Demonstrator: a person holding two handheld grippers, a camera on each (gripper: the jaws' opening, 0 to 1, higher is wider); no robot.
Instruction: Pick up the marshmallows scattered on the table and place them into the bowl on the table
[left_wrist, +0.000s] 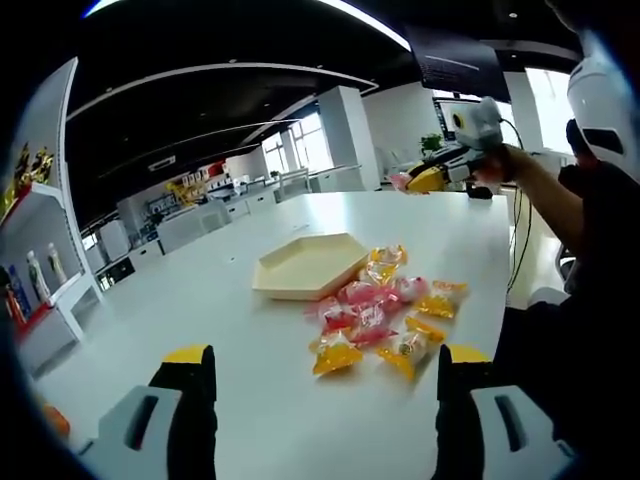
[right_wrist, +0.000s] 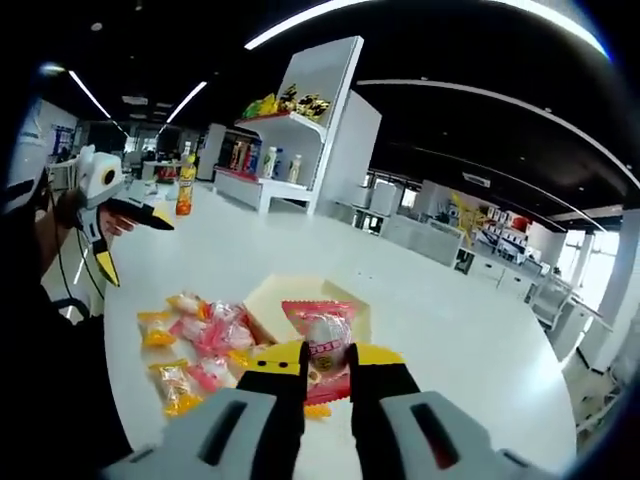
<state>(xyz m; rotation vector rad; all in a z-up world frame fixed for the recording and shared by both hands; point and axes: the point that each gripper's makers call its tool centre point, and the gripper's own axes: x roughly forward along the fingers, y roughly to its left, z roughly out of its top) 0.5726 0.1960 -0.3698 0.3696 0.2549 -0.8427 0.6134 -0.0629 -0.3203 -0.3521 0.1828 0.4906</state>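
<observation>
Marshmallows in pink and yellow wrappers lie heaped at centre frame, just right of the cream hexagonal bowl on the white table. Left gripper stands wide apart at bottom frame. Right gripper pinches a pink-wrapped marshmallow; an orange bottle stands upper left.

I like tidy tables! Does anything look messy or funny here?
Yes: the pink and yellow wrapped marshmallows lie scattered on the white table beside the cream hexagonal bowl, which looks empty. The right gripper holds one pink-wrapped marshmallow above it.
</observation>
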